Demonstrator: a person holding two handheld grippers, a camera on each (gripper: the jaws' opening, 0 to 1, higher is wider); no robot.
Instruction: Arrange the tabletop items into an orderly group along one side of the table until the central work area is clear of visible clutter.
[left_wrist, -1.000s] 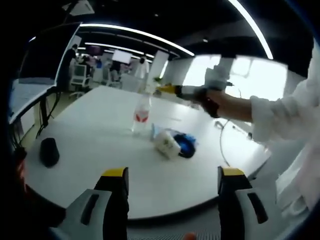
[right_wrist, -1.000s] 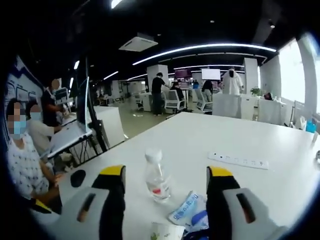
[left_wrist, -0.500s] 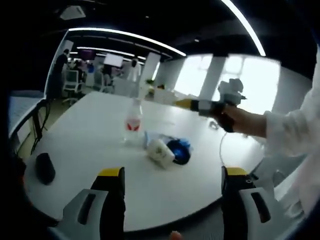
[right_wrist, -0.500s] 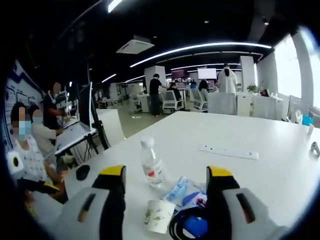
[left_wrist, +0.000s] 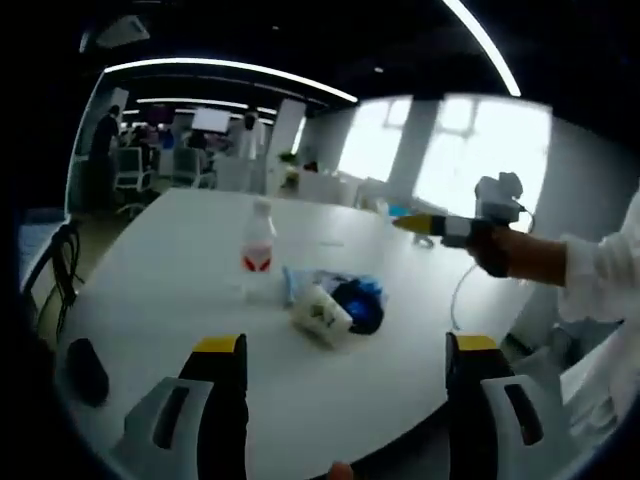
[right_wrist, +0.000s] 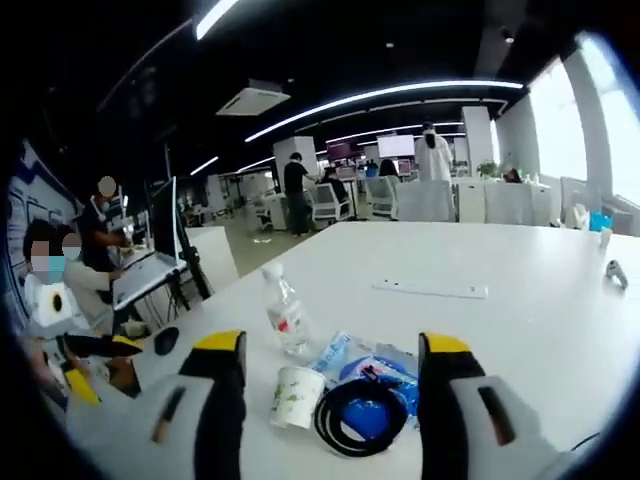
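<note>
Bottle (right_wrist: 285, 320) mid-frame, red label, text unreadable. Paper cup (right_wrist: 297, 397) on its side beside a black cable coil (right_wrist: 362, 416). Left gripper (left_wrist: 345, 350) and right gripper (right_wrist: 332, 345): jaws apart, empty.

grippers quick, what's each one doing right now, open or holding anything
Left gripper: open, fingers wide apart, holding nothing, back from the paper cup.
Right gripper: open, empty, fingers either side of the black cable coil.

Both the left gripper (left_wrist: 335, 400) and the right gripper (right_wrist: 330, 400) hang with jaws spread wide and nothing between them, the right one also showing, blurred, probably level, on a white-sleeved arm (left_wrist: 590, 290).
</note>
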